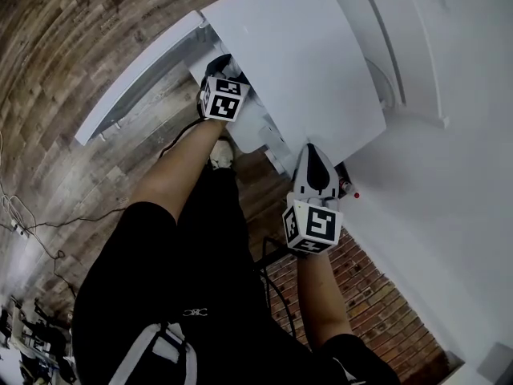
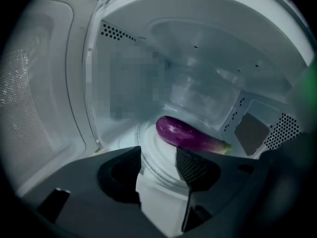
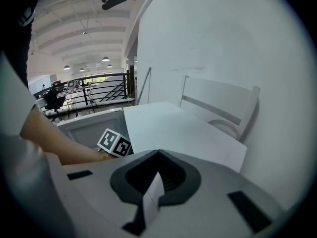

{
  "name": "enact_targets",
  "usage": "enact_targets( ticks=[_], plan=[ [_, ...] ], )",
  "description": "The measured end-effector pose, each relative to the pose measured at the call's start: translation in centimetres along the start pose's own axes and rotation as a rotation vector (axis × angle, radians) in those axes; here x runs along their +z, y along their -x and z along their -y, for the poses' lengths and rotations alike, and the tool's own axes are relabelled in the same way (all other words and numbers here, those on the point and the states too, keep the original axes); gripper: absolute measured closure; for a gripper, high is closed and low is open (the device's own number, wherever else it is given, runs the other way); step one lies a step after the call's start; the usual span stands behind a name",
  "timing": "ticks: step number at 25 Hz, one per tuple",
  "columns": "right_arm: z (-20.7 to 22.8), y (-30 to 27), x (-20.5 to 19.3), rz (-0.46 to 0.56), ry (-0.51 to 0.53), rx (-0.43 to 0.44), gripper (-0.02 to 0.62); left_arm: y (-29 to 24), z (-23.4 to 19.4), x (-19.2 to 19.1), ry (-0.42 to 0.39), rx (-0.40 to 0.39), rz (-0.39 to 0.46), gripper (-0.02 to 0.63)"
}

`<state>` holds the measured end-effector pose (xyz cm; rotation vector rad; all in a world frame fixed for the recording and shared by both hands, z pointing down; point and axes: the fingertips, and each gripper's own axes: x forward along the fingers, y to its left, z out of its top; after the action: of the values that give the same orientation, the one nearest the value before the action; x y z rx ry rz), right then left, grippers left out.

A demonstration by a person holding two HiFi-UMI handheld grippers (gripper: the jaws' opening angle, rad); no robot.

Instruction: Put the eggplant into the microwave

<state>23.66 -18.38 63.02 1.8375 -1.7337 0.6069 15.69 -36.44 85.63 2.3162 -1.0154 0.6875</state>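
Note:
The purple eggplant [image 2: 188,133] lies on the glass turntable [image 2: 148,133] inside the white microwave [image 1: 296,62], its green stem end to the right. My left gripper [image 2: 158,155] is reached into the cavity just short of the eggplant, jaws open and nothing between them. In the head view the left gripper [image 1: 219,66] goes in under the microwave's top, so its tips are hidden there. My right gripper [image 1: 313,157] hangs outside by the microwave's near corner. Its jaws [image 3: 156,182] are shut on nothing.
The microwave door [image 1: 136,79] stands swung wide open to the left. A white chair [image 3: 218,108] stands against the white wall behind the microwave. Cables [image 1: 24,223] trail over the wooden floor at the left. The person's legs fill the lower middle of the head view.

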Motion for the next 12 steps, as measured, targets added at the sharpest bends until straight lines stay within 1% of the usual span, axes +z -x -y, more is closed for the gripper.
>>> enact_targets(
  ticks=[3, 5, 6, 7, 8, 9, 12],
  plan=[
    [-0.3, -0.1, 0.5, 0.007, 0.002, 0.010, 0.591, 1.2, -0.4, 0.7, 0.016, -0.004, 0.037, 0.397],
    [-0.6, 0.0, 1.1, 0.016, 0.001, 0.018, 0.590, 2.9, -0.6, 1.2, 0.007, 0.004, 0.050, 0.410],
    [-0.8, 0.2, 1.4, 0.021, 0.000, 0.022, 0.591, 4.2, -0.7, 1.5, -0.004, 0.020, 0.052, 0.473],
    [-1.0, 0.4, 1.8, 0.025, -0.002, 0.026, 0.589, 5.7, -0.8, 1.7, -0.018, 0.042, 0.052, 0.554],
    [-1.1, 0.8, 2.2, 0.029, -0.003, 0.031, 0.589, 7.4, -0.7, 1.8, -0.032, 0.059, 0.050, 0.606],
    [-1.4, 1.1, 2.7, 0.034, -0.004, 0.037, 0.591, 9.1, -0.4, 2.0, -0.043, 0.061, 0.047, 0.606],
    [-2.1, 2.1, 4.5, 0.062, -0.015, 0.053, 0.589, 14.4, 1.5, 2.9, -0.068, 0.013, 0.027, 0.606]
  ],
)
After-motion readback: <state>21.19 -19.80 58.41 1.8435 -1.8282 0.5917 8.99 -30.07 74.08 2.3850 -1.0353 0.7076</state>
